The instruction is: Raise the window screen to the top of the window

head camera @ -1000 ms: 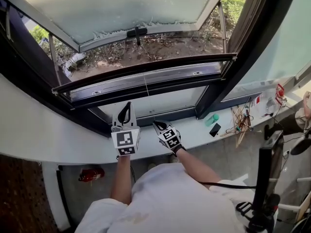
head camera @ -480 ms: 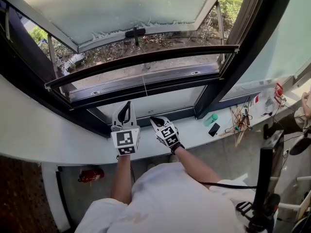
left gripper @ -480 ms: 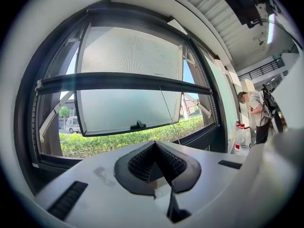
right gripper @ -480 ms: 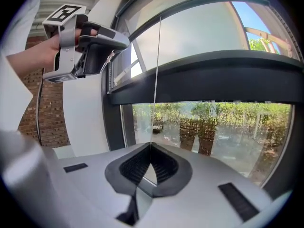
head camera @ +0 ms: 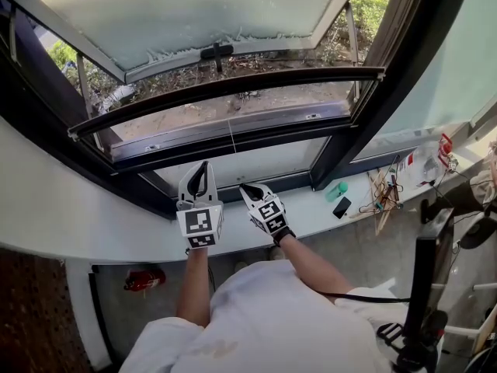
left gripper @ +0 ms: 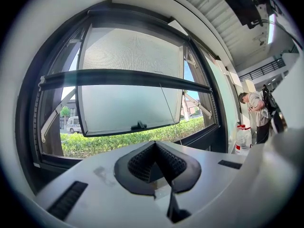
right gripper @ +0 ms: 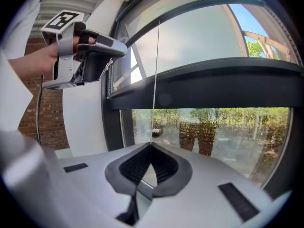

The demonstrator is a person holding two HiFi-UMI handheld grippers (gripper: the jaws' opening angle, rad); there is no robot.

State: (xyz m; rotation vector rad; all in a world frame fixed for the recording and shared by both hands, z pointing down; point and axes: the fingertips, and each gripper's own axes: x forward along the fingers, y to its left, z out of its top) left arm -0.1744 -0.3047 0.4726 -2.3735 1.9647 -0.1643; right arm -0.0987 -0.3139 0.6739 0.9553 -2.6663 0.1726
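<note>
The window screen's dark, slim pull bar (head camera: 233, 84) hung partway up the black window frame (head camera: 419, 53), short of the top. Its thin pale cord (right gripper: 155, 80) ran down into my right gripper (right gripper: 151, 146), which pinched it for hauling. My left gripper (left gripper: 154, 144) was pressed together, empty.

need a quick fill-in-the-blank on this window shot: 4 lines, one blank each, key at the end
1. The right gripper is shut on the thin ___ hanging from the screen bar.
2. The left gripper is shut and holds ___.
3. The frosted pane is ___, not closed.
4. The phone lies on the ___.
Missing words: cord; nothing; open; sill.
</note>
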